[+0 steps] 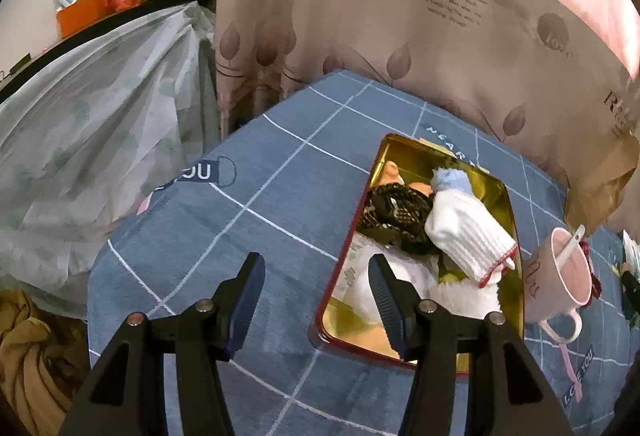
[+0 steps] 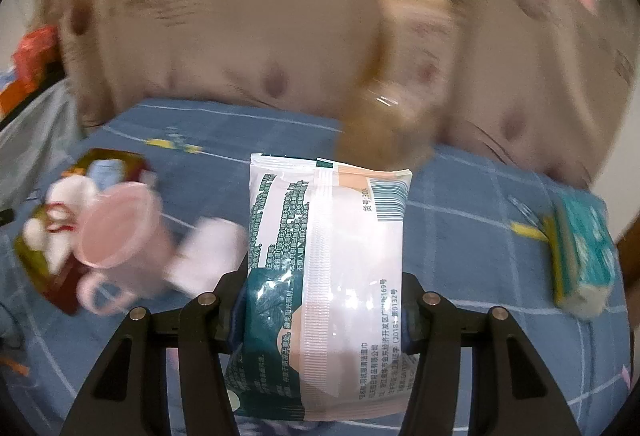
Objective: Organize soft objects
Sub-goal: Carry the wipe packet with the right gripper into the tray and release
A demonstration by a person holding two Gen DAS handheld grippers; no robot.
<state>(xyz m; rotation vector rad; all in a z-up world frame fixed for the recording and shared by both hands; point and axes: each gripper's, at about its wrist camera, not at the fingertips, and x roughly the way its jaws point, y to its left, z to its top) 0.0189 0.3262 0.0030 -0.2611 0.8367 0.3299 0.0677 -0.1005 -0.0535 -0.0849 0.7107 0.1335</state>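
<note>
A gold tin with a red rim (image 1: 404, 151) lies on the blue checked cloth (image 1: 256, 195). It holds a white ribbed sock (image 1: 468, 232), a pale blue sock (image 1: 450, 179), a black patterned cloth (image 1: 396, 215) and more white soft pieces (image 1: 464, 296). My left gripper (image 1: 316, 260) hovers open over the tin's near left edge, with nothing between its fingers. My right gripper (image 2: 324, 288) is shut on a white and teal pack of wet wipes (image 2: 332, 256), held upright above the cloth. In the blurred right wrist view the tin (image 2: 64, 292) shows at the far left.
A pink mug (image 1: 560, 276) with a white spoon (image 1: 570, 248) stands right of the tin. A teal tissue pack (image 2: 584, 256) lies at the cloth's right. A brown paper bag (image 2: 384, 131) and a printed curtain (image 1: 400, 15) stand behind. A plastic-covered heap (image 1: 100, 139) is to the left.
</note>
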